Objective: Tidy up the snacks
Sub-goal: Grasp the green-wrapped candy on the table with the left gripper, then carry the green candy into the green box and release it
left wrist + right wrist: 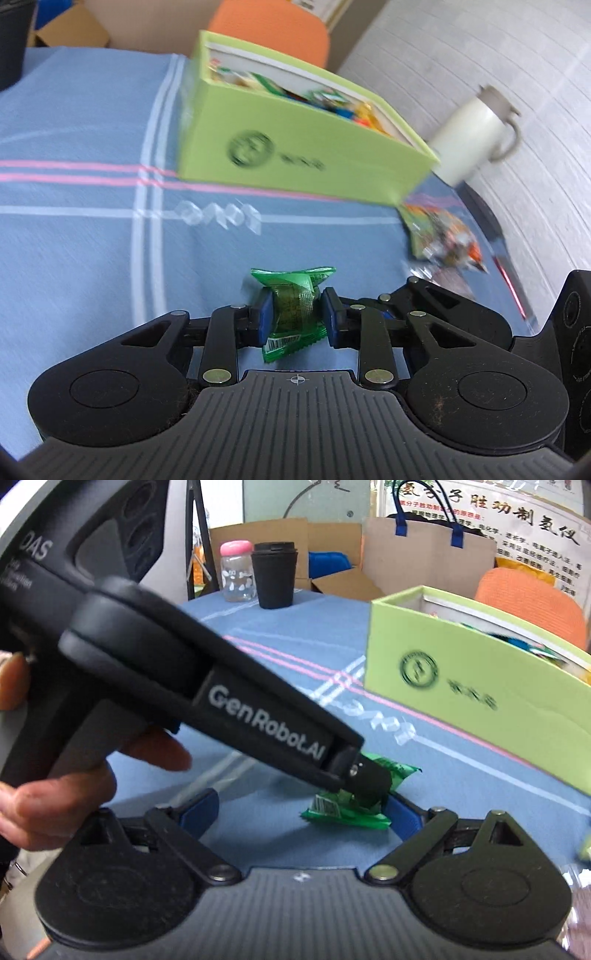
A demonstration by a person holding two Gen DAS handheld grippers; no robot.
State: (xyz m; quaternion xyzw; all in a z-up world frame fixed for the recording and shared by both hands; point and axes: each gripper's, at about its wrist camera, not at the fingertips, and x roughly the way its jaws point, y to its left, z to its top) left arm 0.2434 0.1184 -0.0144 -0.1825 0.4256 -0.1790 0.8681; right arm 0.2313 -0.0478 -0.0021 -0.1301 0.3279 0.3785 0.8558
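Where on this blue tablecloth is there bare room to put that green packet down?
The widest bare patch is the tablecloth left of the green box, across the pink stripes. Another strip lies between that box and the left gripper clamping the green snack packet. Right of the box it is crowded: loose snack packets and a white mug.

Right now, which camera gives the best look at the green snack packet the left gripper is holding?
The left wrist view: the green snack packet sits unobstructed between the left gripper's pads. In the right wrist view the left gripper partly covers it.
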